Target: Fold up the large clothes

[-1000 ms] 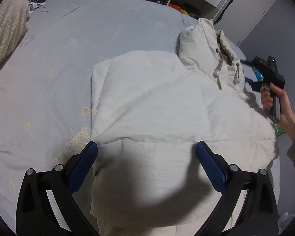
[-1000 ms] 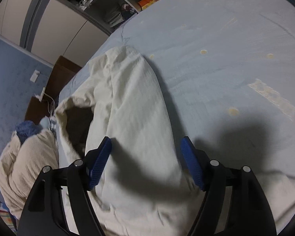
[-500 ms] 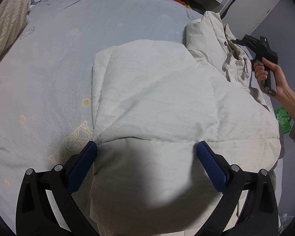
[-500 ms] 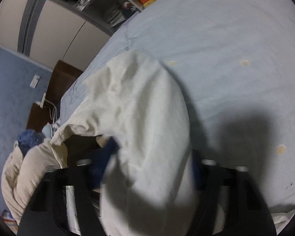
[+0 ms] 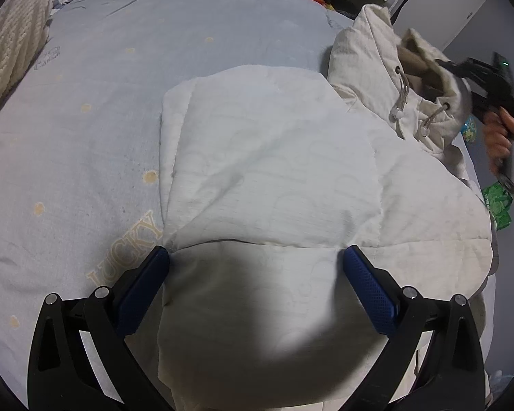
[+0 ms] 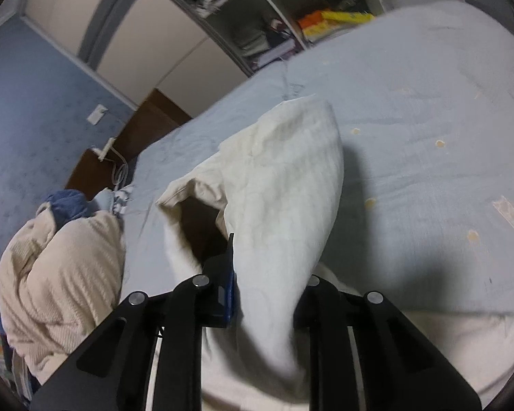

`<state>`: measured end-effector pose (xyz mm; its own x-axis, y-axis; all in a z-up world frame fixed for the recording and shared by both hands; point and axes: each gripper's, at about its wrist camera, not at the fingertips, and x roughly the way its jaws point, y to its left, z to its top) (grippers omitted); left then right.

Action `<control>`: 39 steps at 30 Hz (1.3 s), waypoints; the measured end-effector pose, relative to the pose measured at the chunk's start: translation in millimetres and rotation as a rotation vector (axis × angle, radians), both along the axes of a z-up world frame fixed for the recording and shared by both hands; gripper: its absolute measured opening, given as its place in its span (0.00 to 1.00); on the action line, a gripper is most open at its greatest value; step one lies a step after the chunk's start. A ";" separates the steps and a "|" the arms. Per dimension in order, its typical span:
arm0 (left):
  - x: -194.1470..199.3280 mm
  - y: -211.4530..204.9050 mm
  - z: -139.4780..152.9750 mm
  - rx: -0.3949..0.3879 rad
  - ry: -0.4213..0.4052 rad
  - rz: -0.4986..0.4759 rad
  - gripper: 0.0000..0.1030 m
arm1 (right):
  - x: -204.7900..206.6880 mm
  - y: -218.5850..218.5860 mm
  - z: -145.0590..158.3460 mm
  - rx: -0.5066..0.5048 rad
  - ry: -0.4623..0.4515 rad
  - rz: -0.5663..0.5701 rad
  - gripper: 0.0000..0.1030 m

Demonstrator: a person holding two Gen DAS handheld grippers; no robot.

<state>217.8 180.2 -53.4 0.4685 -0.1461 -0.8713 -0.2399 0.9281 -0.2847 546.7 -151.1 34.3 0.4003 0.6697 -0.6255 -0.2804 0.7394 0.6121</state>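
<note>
Jacket: a cream quilted hooded jacket [image 5: 274,178] is spread on the bed, a sleeve folded across its body; the hood [image 5: 387,78] with drawcords is raised at the far right.
Right gripper: the right gripper [image 6: 267,294] is seen with its jaws drawn nearly together on the hood [image 6: 284,185], fabric pinched between them; the blue pad [image 6: 229,291] is pressed to the cloth. The far finger is hidden by fabric.
Left gripper: the left gripper [image 5: 257,274] is held above the jacket's lower part, jaws wide apart, nothing between them.
Surroundings: a cream knitted blanket [image 6: 58,274] is heaped near the bed's edge, blue cloth [image 6: 66,205] on top.
Surface: pale blue bedsheet [image 5: 102,109], gold dots, "LUCKY" lettering [image 5: 126,253].
Room: blue wall [image 6: 24,102], open shelving [image 6: 274,24], white cabinet doors.
</note>
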 end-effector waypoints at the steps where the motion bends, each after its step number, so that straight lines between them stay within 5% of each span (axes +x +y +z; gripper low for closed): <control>1: 0.5 0.1 -0.2 0.000 0.001 0.002 0.95 | -12.6 -2.0 6.1 0.001 -0.018 0.005 0.15; 7: 0.6 -2.0 6.6 0.032 0.000 0.005 0.94 | -75.8 -6.7 22.1 -0.052 -0.100 0.042 0.14; 14: -0.8 -17.4 42.1 0.128 -0.124 -0.030 0.94 | -150.7 -2.1 24.9 -0.171 -0.209 0.106 0.14; 21: 0.9 -18.9 61.2 0.115 -0.210 -0.036 0.94 | -217.5 -2.2 5.9 -0.280 -0.285 0.172 0.14; 31: -9.4 -23.6 99.1 0.042 -0.400 -0.058 0.94 | -269.8 -11.7 -25.2 -0.417 -0.368 0.231 0.15; 39: 5.6 -62.1 113.3 0.079 -0.515 -0.174 0.92 | -299.6 -11.2 -43.4 -0.576 -0.467 0.288 0.15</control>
<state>223.4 118.2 60.0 0.8122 -0.2024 -0.5472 0.0705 0.9651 -0.2523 247.1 -162.2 -9.1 0.5673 0.4086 -0.7150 -0.6417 0.7635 -0.0728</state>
